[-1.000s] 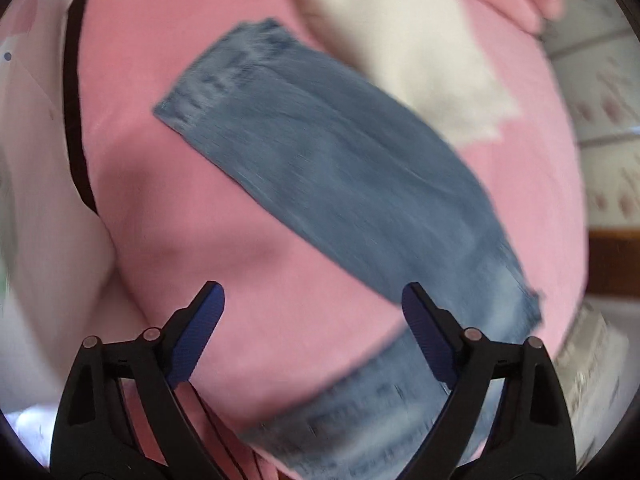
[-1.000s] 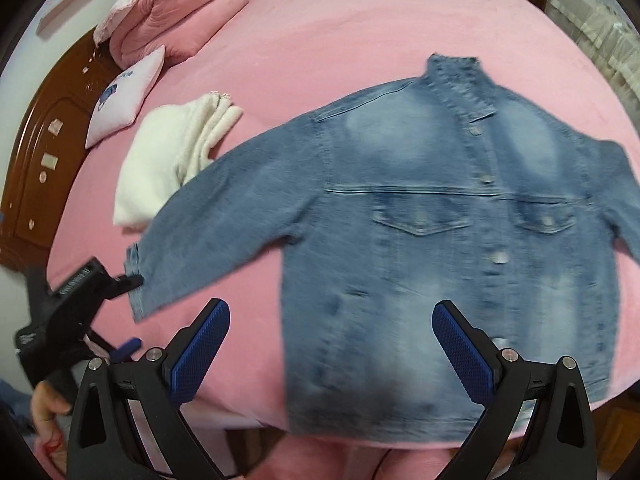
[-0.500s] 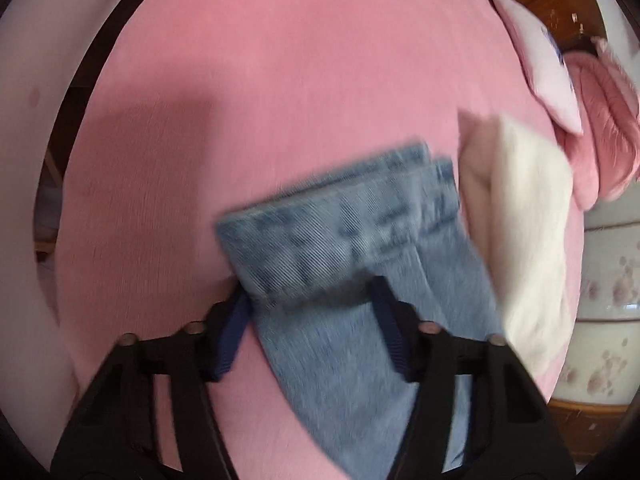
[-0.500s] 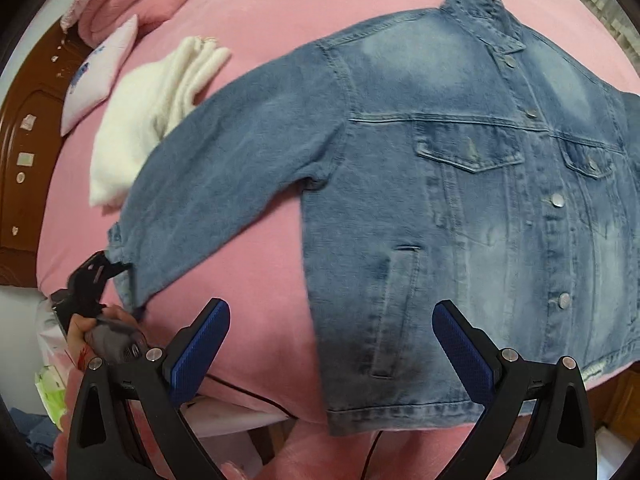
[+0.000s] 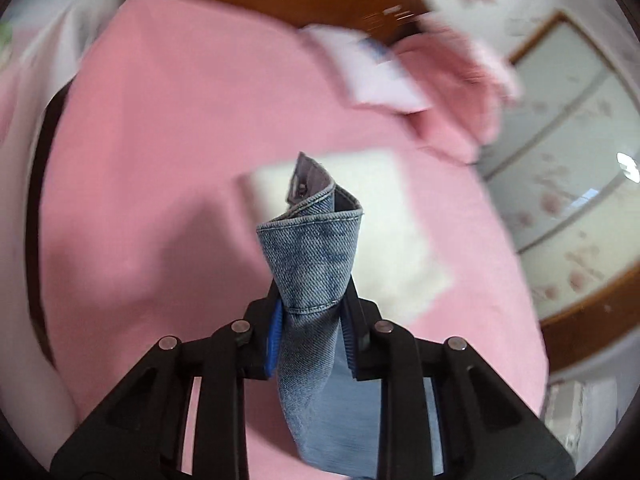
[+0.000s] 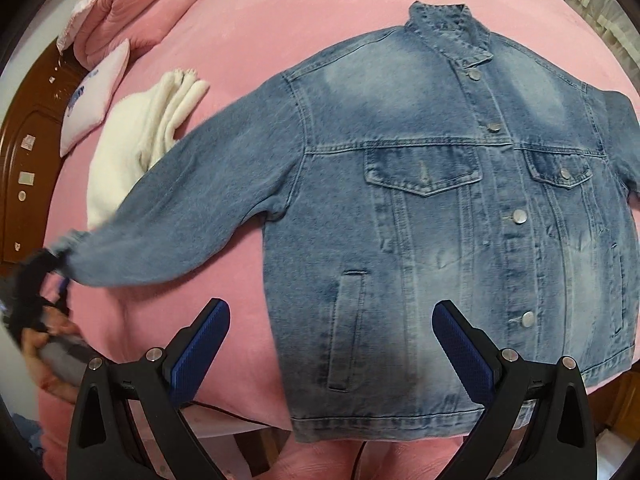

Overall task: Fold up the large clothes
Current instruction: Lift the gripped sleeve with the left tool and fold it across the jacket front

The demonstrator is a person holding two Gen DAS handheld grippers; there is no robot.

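A blue denim jacket [image 6: 440, 200] lies flat and front-up on a pink bed [image 6: 248, 40], buttoned, collar toward the top of the right wrist view and hem at the bottom edge of the mattress. Its one sleeve [image 6: 192, 208] runs out to the lower left of that frame, crossing the edge of a folded white garment [image 6: 132, 148]. A pale pillow [image 6: 96, 100] and pink bedding [image 6: 132, 4] sit in the upper left by a dark wooden headboard [image 6: 24, 152].

The left tongs [image 5: 312, 332] have the sleeve's cuff [image 5: 312, 248] between their blue pads, which press on the denim from both sides, and the jaws are closing on it. The cuff stands up out of the tongs in the centre of the left wrist view, curled over at its top, clear of the bed. In the right wrist view the same tongs show blurred at the left edge, at the end of the sleeve, with a hand [image 6: 44, 352] below them.

The right tongs [image 6: 332, 344] stand wide apart and hold nothing, hovering over the jacket's lower hem near the slit pocket [image 6: 348, 328] at the bottom centre of the frame.
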